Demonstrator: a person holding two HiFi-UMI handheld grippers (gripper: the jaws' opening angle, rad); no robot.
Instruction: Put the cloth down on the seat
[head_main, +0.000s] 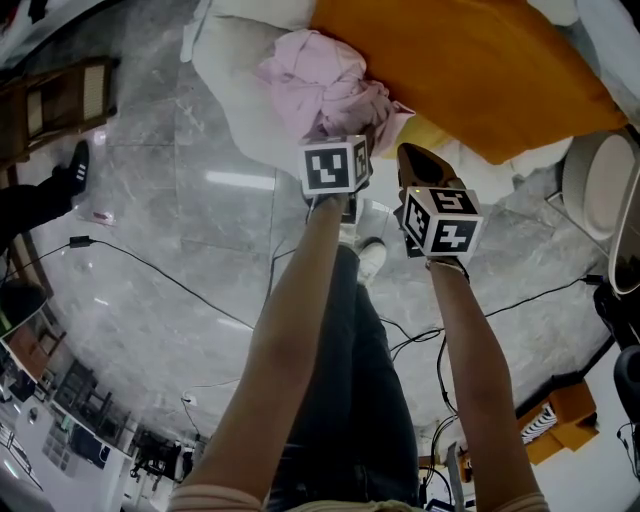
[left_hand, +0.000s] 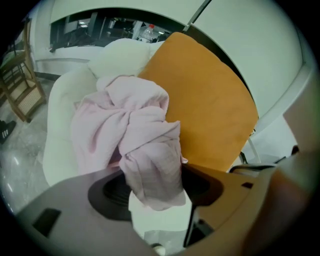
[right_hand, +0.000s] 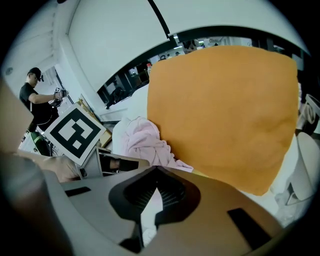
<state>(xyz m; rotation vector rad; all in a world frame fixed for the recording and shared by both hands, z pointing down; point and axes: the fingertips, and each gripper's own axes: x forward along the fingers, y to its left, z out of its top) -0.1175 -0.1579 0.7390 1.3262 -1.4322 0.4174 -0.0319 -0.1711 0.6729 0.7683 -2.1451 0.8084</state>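
Note:
A crumpled pink cloth (head_main: 320, 85) lies on the white seat (head_main: 235, 80), against an orange cushion (head_main: 470, 70). My left gripper (head_main: 338, 150) is at the cloth's near edge. In the left gripper view its jaws (left_hand: 157, 187) stand wide apart, and a hanging fold of the cloth (left_hand: 150, 165) sits loosely between them. My right gripper (head_main: 420, 165) is just to the right, beside the cushion's lower edge. In the right gripper view its tips (right_hand: 155, 172) meet with nothing between them, and the cloth (right_hand: 145, 140) lies beyond them next to the cushion (right_hand: 225, 110).
Black cables (head_main: 150, 270) run over the grey marble floor. A wooden chair (head_main: 60, 100) stands at the far left, with a person's dark shoe (head_main: 75, 170) near it. A round white object (head_main: 595, 185) is at the right. A person (right_hand: 37, 97) stands in the background.

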